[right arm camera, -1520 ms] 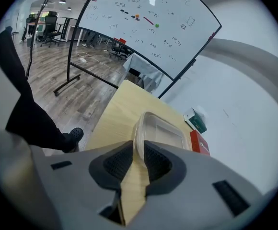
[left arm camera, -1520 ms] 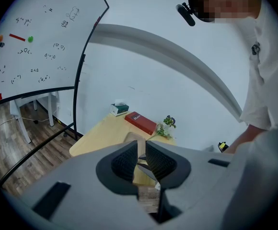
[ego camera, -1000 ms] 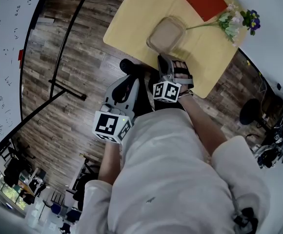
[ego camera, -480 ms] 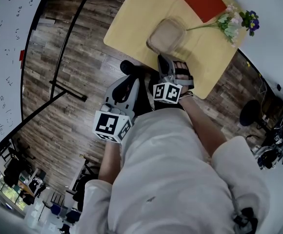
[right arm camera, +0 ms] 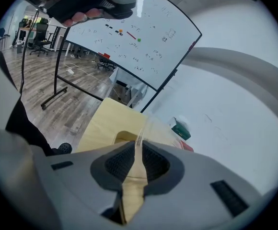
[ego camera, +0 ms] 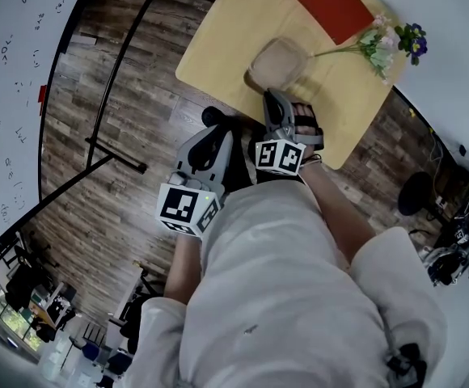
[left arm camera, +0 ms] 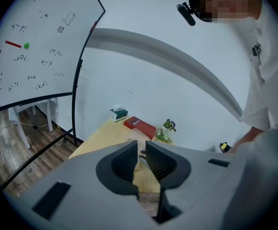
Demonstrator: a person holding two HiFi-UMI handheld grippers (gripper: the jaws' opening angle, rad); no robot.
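The right gripper (right arm camera: 138,147) has its jaws drawn in on the thin near rim of a clear plastic container (right arm camera: 150,128), as far as the right gripper view shows; only a sliver of gap is left and the rim runs straight into it. From above, the same container (ego camera: 276,61) sits near the front edge of a pale yellow wooden table (ego camera: 218,43), with the right gripper (ego camera: 275,103) reaching in from the person's side of that edge. The left gripper (left arm camera: 142,146) is held out in the air short of the table, its jaws nearly together with nothing between them, just table showing through the slit. Past the container lies a red book (ego camera: 329,5) with "Mobilier" in white letters on its cover, and next to that a spray of flowers (ego camera: 384,43) lying on the tabletop. At the far end of the table is a small green tissue box (left arm camera: 117,113). A rolling whiteboard (left arm camera: 33,47) stands off to the left on the wood floor, covered in small black scribbles too fine to read, with a red stroke and a green dot among them.
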